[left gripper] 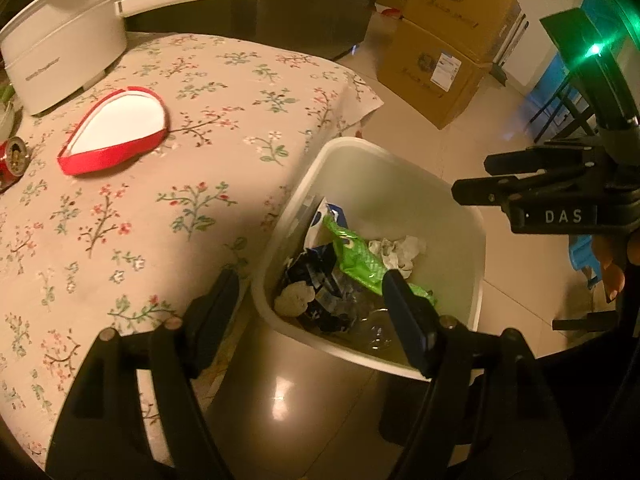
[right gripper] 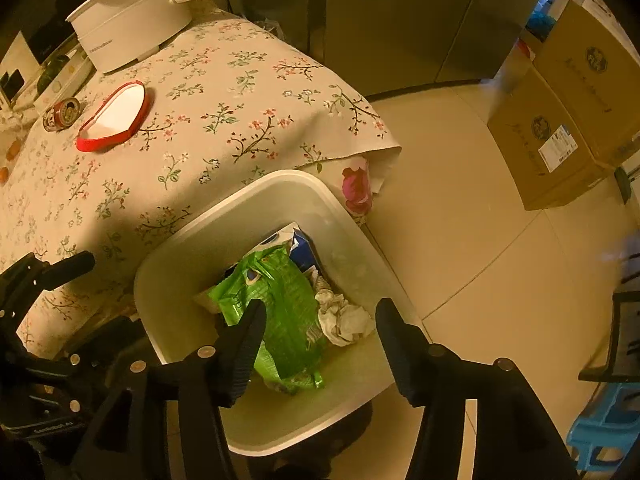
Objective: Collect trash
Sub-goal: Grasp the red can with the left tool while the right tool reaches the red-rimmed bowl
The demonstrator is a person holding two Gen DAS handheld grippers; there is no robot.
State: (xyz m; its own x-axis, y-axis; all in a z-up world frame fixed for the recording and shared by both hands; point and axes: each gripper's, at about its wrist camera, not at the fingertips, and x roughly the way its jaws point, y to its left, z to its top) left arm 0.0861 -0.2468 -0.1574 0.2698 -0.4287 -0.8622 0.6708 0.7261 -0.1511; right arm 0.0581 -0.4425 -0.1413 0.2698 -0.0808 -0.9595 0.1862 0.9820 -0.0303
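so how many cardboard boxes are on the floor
2, stacked across the floor from the table: the lower box on the tiles, the upper box on top of it. Others may be hidden out of frame.

Below right gripper [right gripper: 320, 344]: smooth matt plastic bin [right gripper: 176, 264], glossy green foil wrapper [right gripper: 288, 304], crumpled paper tissue [right gripper: 344, 320]. Beyond: floral cloth [right gripper: 224, 120].

"DAS" in white capitals on the black body of the right hand-held gripper [left gripper: 560, 216], at the right edge of the left wrist view. Grey lettering on the white pot [right gripper: 132, 24], printing on the cardboard boxes [right gripper: 560, 136]: too blurred to read.
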